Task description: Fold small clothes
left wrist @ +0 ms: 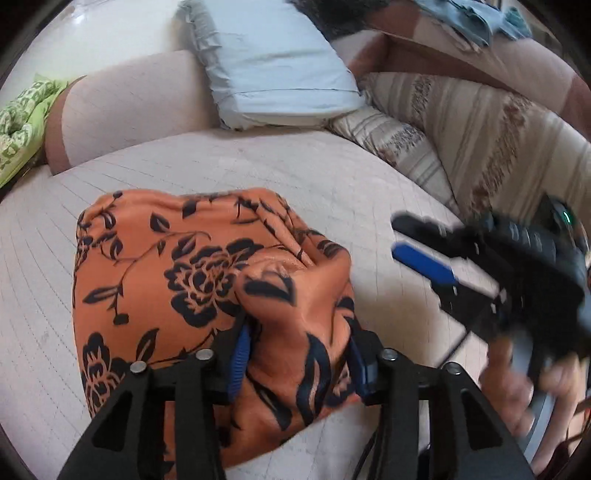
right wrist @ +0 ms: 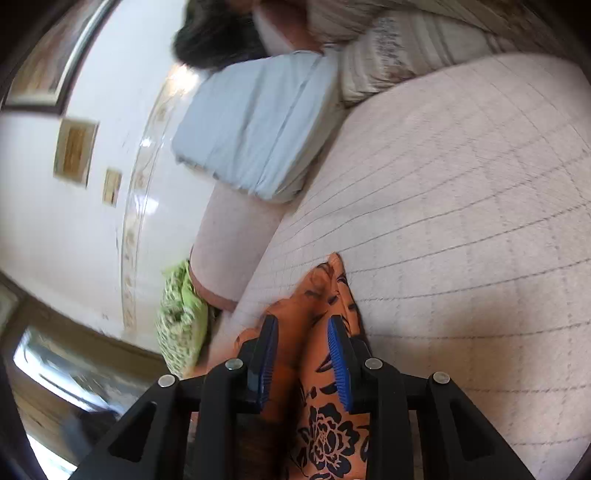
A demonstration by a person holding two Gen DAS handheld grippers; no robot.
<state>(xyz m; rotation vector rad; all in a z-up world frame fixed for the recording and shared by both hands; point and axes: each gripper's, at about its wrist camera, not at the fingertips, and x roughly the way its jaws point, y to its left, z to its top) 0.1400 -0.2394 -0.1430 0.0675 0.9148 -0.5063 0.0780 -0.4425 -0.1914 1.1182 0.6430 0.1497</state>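
Observation:
An orange garment (left wrist: 166, 258) with a black flower print lies partly folded on the pale quilted sofa seat (left wrist: 258, 166). My left gripper (left wrist: 299, 362) points down at its near right part. Its jaws stand apart, and a raised fold of the cloth is bunched loosely between the blue pads. My right gripper (left wrist: 399, 238), blurred, is just right of the garment with nothing between its fingers, and a hand (left wrist: 517, 380) holds it. In the right wrist view the right gripper (right wrist: 303, 325) is rolled sideways. Its pads are apart, and the garment (right wrist: 328, 424) shows behind the gap.
A light blue pillow (left wrist: 273, 62) leans at the back of the seat beside a striped cushion (left wrist: 461, 122). A green patterned cloth (left wrist: 22, 122) lies past the sofa's armrest (left wrist: 129, 103). Grey-blue clothes (left wrist: 476, 18) lie on the sofa back at the top right.

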